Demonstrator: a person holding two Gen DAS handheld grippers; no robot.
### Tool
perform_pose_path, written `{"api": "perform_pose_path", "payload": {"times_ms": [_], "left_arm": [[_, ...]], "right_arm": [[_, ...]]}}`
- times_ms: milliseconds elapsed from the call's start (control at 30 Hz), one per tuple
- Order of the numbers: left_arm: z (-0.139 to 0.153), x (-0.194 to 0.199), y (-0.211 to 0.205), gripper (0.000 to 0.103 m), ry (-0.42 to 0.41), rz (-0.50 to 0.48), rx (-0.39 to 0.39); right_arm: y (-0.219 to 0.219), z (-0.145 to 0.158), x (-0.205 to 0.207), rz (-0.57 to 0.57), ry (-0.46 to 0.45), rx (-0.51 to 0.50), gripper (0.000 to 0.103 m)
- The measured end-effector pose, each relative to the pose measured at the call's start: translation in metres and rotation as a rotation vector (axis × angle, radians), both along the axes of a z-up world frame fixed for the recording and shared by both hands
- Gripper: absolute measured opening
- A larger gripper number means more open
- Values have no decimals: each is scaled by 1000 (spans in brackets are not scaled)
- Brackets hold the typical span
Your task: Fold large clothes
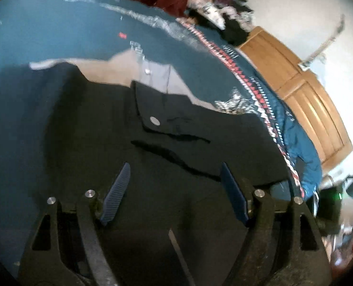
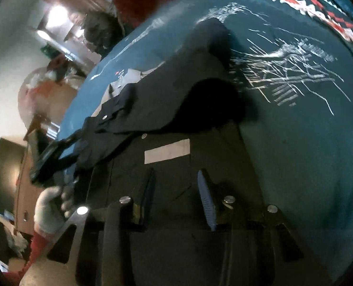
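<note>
Dark navy button-up shirt (image 1: 176, 128) is lying spread on the teal bedspread with white line print and red-white zigzag border (image 1: 57, 31), partly folded: 1 sleeve or side panel is doubled over the body, with a round snap button showing on the flap. In the right wrist view the same shirt (image 2: 166, 124) is running away from the camera, a pale rectangular label (image 2: 167, 150) visible on the near panel.

Left gripper (image 1: 176, 178) is hovering directly over the dark cloth, jaws standing wide apart, nothing between the blue ribbed pads (image 1: 119, 190). Right gripper (image 2: 176, 190) is likewise over the near hem area, jaws apart at a medium gap, empty; whether its tips are touching the cloth cannot be told.

Key relation: the shirt's long axis is lying roughly along both grippers' pointing direction, collar end far, hem end near. Both grippers are sitting at the near end, the left one toward the folded flap, the right one toward the free edge beside bare bedspread. Judgement: the next fold probably calls for pinching the near hem and carrying it away toward the collar.

A gloved hand (image 2: 50, 205) is holding the other tool at the left edge of the right wrist view.
</note>
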State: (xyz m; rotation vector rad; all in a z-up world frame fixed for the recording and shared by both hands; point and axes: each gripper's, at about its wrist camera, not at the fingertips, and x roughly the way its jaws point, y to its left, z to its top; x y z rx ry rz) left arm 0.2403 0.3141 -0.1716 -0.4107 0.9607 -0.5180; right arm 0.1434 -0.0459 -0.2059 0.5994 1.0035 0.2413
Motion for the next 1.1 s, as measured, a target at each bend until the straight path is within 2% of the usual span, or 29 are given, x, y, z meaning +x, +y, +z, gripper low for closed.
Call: {"api": "perform_pose_path", "payload": {"times_ms": [67, 233, 367, 433, 533, 600, 667, 767, 900, 967, 1100], "left_arm": [[-9, 9, -8, 75, 31, 46, 38], [-12, 13, -4, 75, 23, 136, 30], [-17, 23, -3, 71, 32, 185, 16], [-19, 31, -4, 65, 39, 194, 22], [-17, 39, -6, 41, 42, 202, 56], [-14, 40, -3, 6, 41, 191, 33], [-4, 33, -2, 6, 2, 195, 32], [24, 11, 5, 6, -99, 207, 26], [47, -18, 34, 6, -192, 254, 30], [46, -24, 55, 6, -193, 291, 39], [11, -12, 89, 6, -93, 358, 76]], "right_arm": [[2, 2, 3, 8, -6, 8, 43], [11, 11, 12, 52, -41, 2, 43], [14, 10, 9, 71, -38, 20, 43], [13, 5, 7, 72, -28, 28, 43], [11, -1, 2, 68, -16, 25, 43], [8, 0, -1, 64, -18, 14, 43], [4, 1, -5, 51, -18, 2, 43], [-5, 2, -9, 30, -18, -5, 43], [-15, 6, -13, 8, -23, -15, 43], [-17, 7, -13, 10, -25, -23, 43], [-20, 9, -6, 10, -33, -27, 43]]}}
